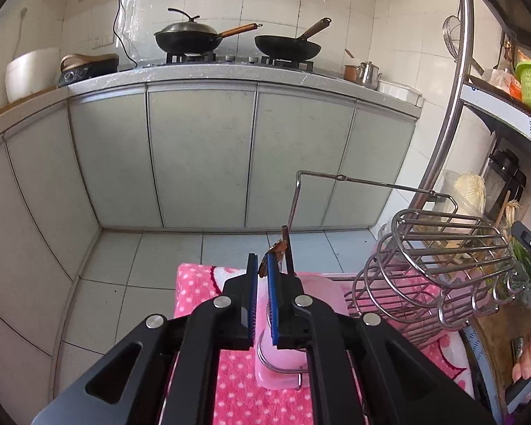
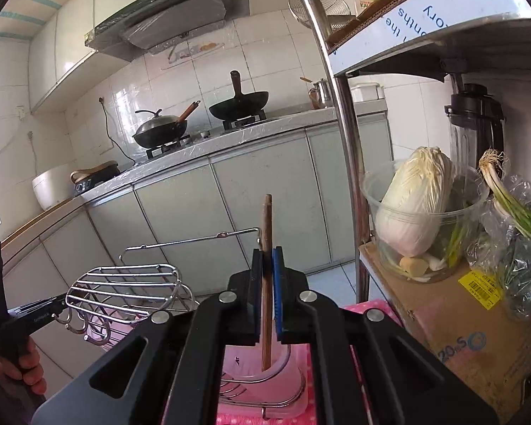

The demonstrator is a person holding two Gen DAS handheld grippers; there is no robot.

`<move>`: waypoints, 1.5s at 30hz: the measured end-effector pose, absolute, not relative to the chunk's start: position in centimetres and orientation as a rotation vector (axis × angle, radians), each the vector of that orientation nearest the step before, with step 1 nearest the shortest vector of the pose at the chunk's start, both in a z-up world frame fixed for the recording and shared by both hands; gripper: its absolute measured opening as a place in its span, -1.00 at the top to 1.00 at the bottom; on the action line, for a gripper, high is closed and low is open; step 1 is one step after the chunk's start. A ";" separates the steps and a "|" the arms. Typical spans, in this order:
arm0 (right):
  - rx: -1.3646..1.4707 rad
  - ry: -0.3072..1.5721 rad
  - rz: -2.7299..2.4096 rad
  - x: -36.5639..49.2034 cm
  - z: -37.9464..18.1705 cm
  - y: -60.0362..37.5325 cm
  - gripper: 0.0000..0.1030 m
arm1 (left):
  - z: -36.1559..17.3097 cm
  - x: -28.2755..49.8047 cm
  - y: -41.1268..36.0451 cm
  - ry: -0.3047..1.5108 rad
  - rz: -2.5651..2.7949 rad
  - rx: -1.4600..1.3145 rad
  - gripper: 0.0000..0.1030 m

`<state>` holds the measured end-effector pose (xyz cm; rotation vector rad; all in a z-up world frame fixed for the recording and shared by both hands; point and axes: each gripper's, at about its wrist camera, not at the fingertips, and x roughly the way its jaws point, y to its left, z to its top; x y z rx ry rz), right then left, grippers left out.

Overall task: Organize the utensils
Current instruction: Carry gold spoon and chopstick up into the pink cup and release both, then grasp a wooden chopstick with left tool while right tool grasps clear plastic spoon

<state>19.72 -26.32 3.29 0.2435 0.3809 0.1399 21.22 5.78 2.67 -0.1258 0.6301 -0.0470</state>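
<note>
1. Starting with the left wrist view, the left gripper [image 1: 261, 276] is seen with its jaws narrow and a slim gap between the pads. A small brown utensil [image 1: 275, 250] sits at the fingertips. Whether it is actually pinched cannot be told. Below lies a pink tray [image 1: 283, 372] on a dotted pink towel [image 1: 201, 283], and the wire rack [image 1: 442, 248] stands just to the right. If this utensil is meant for the rack, it should be carried over an open slot before the jaws are widened, and the bent wire arm rising beyond the fingertips should be avoided.

2. In the right wrist view, the right gripper [image 2: 267, 258] is clamped on a wooden chopstick [image 2: 266, 219]. The chopstick is held nearly upright and gripped at about its middle, with its lower end hanging over the tray inside a wire loop. The rack is seen to the left here. The step in hand is judged to be the lowering of the chopstick into its holder. It is best kept vertical and centred within the loop, then let down until the tip is supported. Only then should it be released, so that it is not tipped against the wire or dropped onto the towel.
</note>
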 end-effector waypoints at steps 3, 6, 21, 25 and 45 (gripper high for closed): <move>0.257 0.441 0.169 20.5 3.5 -26.4 0.77 | 3.1 21.0 6.4 0.631 -0.063 -0.177 0.59; 0.278 0.465 0.189 20.6 3.6 -26.7 0.37 | 3.8 20.3 6.9 0.611 -0.064 -0.192 0.38; 0.308 0.514 0.161 12.3 2.3 -28.4 0.35 | 2.7 13.2 8.0 0.648 -0.100 -0.312 0.38; 0.339 0.663 0.220 11.5 -1.5 -27.5 0.35 | 0.2 12.2 7.0 0.744 -0.134 -0.339 0.38; 0.484 1.207 0.312 12.3 -15.3 -22.1 0.37 | -13.6 17.2 -2.2 1.216 -0.128 -0.207 0.77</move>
